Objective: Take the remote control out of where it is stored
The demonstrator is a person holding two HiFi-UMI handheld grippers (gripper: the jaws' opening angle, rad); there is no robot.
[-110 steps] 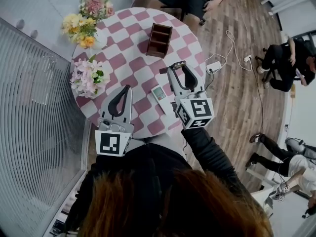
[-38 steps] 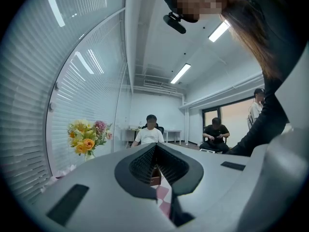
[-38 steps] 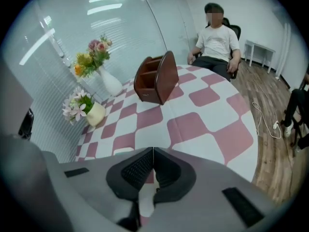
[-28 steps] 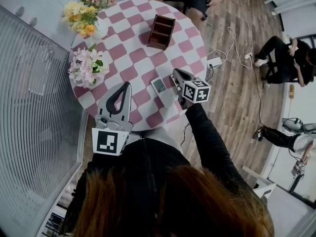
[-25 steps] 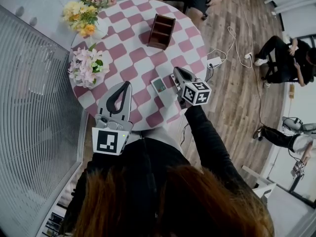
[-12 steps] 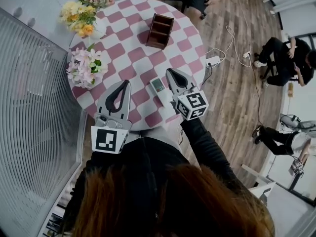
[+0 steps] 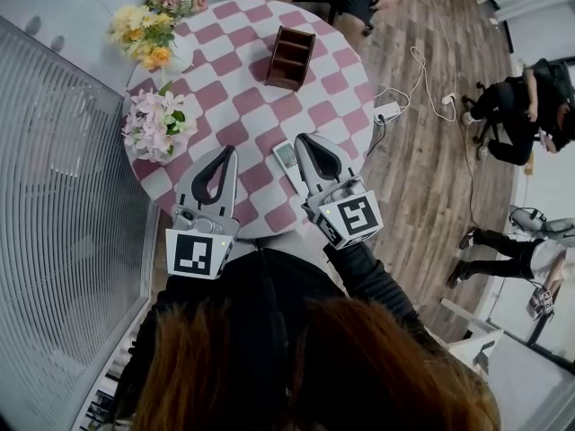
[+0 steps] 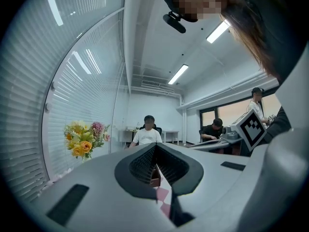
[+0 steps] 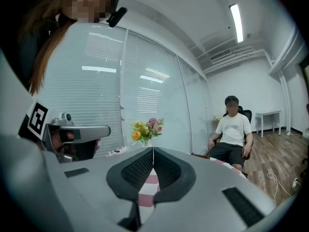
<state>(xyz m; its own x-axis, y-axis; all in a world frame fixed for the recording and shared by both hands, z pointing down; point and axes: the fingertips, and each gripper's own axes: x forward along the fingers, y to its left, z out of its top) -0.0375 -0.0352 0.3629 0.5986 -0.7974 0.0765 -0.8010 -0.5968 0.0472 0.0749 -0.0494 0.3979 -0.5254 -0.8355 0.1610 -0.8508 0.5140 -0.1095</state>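
The right gripper (image 7: 302, 138) is hanging over the near part of the checked tabletop (image 7: 235, 86). Its fingers (image 9: 136, 170) are clenched tight, tip to tip, and are grasping nothing. Only pink and white squares are showing through the gap behind the tips.

The remote (image 7: 284, 154) is lying flat on the tabletop, out of the brown box (image 7: 290, 58). It is sitting just to the left of the right fingers, between the two grippers. In the head view, part of it is hiding behind those fingers.

The left gripper (image 7: 230, 151) is hanging to the left of the remote and apart from it. Its fingers (image 8: 140, 166) are clenched too, with nothing in them.

The box is standing far ahead of both sets of fingers, with its slots showing. Pink flowers (image 7: 160, 126) are sitting ahead and to the left of the left fingers. Yellow flowers (image 7: 142, 45) are standing farther off. A person (image 9: 234, 129) is sitting in a chair past the tabletop, ahead of the right fingers.
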